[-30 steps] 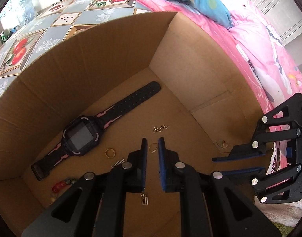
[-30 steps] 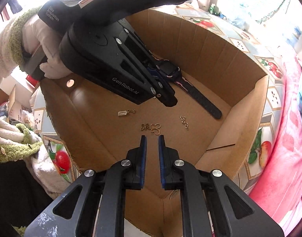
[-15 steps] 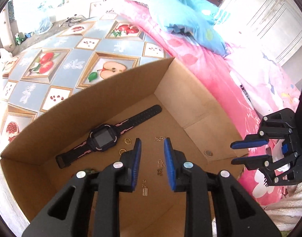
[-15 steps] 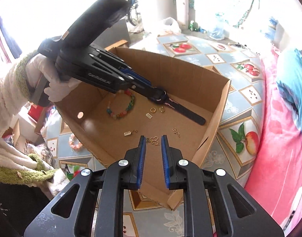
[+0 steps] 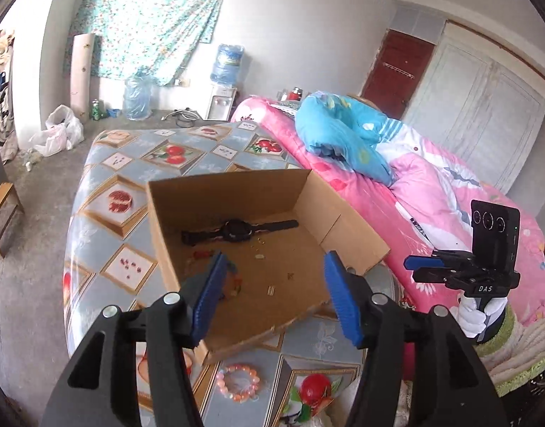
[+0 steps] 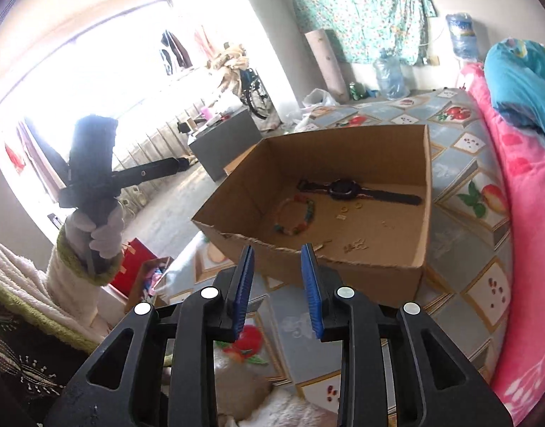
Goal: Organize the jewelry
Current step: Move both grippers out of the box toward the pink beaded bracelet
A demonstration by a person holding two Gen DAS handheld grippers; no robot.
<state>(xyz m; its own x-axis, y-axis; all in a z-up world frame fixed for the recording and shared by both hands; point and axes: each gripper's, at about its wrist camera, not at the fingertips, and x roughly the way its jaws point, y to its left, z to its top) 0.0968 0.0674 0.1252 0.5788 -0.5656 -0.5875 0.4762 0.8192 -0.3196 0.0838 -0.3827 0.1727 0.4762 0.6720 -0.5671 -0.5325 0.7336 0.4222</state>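
The box stands open at the centre of the right wrist view, its four walls barring any sideways way in. The floor at lower right is nearly bare; a watch spans the far side and a bracelet fills the left.

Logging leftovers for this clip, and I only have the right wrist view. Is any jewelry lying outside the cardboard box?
Observer: Yes. The left wrist view shows a pink bead bracelet on the tablecloth, just outside the near edge of the cardboard box.
Operator: Is the left gripper carrying anything?
Observer: No. The left gripper is open. Its jaws have just been opening, and nothing is between them.
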